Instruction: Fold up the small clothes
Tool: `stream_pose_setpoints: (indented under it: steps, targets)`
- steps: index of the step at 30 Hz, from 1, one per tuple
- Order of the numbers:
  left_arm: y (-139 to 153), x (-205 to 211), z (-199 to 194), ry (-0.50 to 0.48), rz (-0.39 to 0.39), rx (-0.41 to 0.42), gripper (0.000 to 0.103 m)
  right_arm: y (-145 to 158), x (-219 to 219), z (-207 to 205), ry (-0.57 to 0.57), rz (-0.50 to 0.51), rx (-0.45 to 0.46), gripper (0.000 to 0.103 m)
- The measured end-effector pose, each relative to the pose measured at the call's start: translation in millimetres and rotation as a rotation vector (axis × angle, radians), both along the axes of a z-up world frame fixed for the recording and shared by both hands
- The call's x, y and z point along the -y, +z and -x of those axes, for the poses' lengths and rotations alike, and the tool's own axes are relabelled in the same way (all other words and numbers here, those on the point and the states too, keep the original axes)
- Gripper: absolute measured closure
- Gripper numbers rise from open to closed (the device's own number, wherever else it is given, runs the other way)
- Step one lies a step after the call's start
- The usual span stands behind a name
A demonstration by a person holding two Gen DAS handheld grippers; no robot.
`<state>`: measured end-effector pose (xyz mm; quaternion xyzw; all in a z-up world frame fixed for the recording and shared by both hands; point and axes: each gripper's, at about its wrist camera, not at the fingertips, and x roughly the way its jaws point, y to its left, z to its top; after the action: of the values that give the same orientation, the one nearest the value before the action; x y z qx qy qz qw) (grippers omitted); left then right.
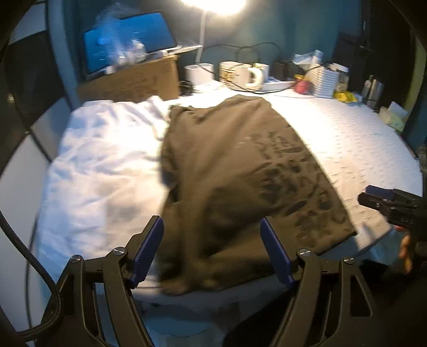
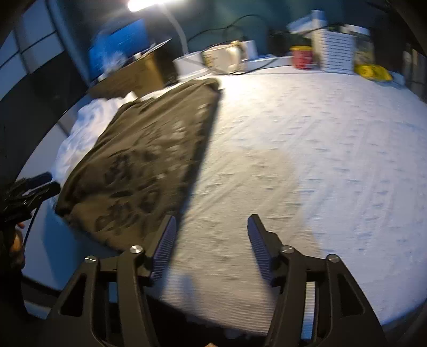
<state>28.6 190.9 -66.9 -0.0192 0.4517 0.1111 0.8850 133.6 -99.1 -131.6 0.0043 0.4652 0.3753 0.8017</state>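
Left gripper: I see my left gripper (image 1: 212, 251) with its blue pads spread wide, nothing pinched; the near hem of the shirt lies below and between them, not pressed.
Right gripper: my right gripper (image 2: 212, 249) stands with jaws apart over bare cover, holding nothing; its left pad sits just beside the shirt's right edge.
Dark shirt: the olive-brown T-shirt (image 1: 240, 170) lies folded lengthwise on the desk, running from 6 o'clock up towards 12 in the left wrist view; a dark print shows on its right half. In the right wrist view it sits at 9 to 10 o'clock.
White garment: a crumpled white cloth (image 1: 104, 165) lies touching the shirt's left side, at 9 o'clock.
Desk cover: a pale textured cover (image 2: 307, 160) spreads to the right of the shirt.
Back edge: white mugs (image 1: 241, 74), a cardboard box (image 1: 133, 80) with a blue screen (image 1: 125, 40) behind it, a red tub (image 2: 301, 57) and a stack of white boxes (image 2: 336, 52) line up from 11 to 1 o'clock.
Lamp: a bright light (image 1: 213, 4) glares at 12 o'clock.
Sharpness: both views are blurred, so I cannot read the print.
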Motion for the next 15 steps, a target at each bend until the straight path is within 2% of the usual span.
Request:
stream_pose_setpoints:
  steps: [5,11,15]
  targets:
    - [-3,27,-25,-0.041,0.011,0.012,0.028,0,31,-18,-0.083,0.005,0.013,0.043]
    - [-3,52,-49,-0.066,0.062,0.051,0.028,6,68,-33,-0.17,0.015,0.036,0.043]
    - [4,67,-62,-0.083,0.078,0.094,0.018,11,87,-42,-0.221,0.028,0.054,0.043]
